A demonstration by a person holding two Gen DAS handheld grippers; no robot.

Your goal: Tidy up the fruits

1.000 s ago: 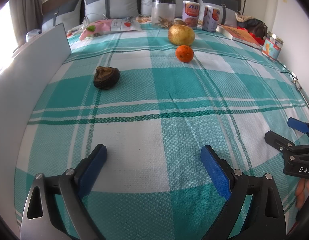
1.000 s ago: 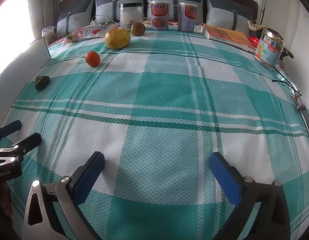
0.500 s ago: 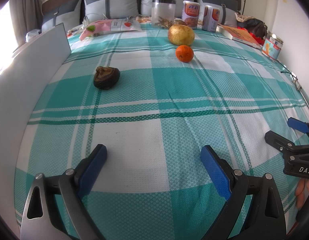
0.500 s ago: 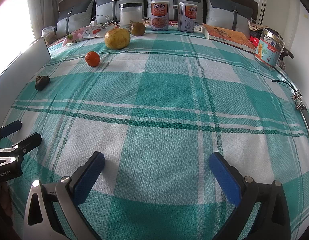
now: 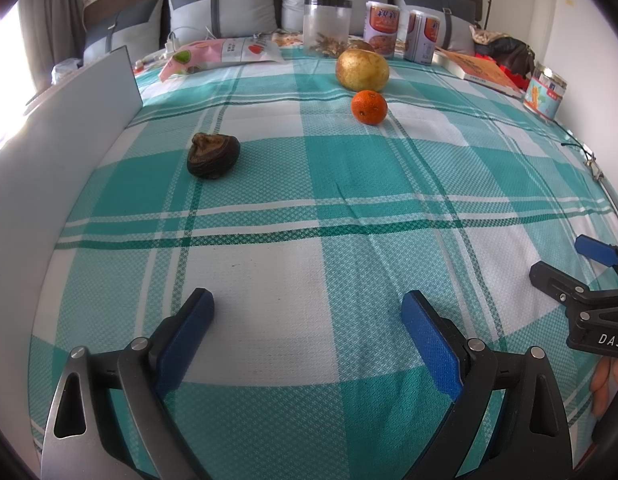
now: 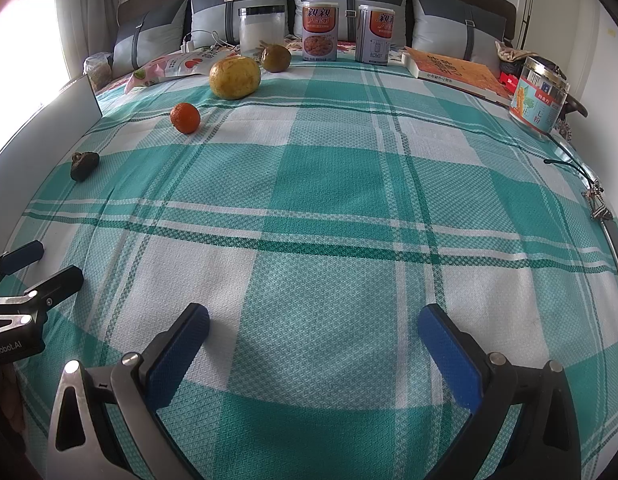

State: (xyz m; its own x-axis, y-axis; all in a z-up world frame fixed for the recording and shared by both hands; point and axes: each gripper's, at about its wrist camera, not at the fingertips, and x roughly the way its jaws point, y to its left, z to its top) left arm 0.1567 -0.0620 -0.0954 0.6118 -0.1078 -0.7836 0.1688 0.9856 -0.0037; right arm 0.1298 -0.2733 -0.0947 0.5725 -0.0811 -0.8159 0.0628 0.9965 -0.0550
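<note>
Left wrist: left gripper jaws spread, tangerine far ahead

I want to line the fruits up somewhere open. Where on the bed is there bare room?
The checked teal bedspread lies bare from both grippers up to the small orange, and rightward toward the printed glass jar. It is crowded along the pillows: yellow pear, brown-green fruit, tins, book. The dark shrivelled fruit sits near the left board.

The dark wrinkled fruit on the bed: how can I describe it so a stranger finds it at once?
Start from the white board along the left edge of the checked bedspread. The dark wrinkled fruit lies alone close beside it, nearer the camera than the orange and the big yellow fruit. It alone is brown-black, lumpy and flattened, not round and bright.
</note>
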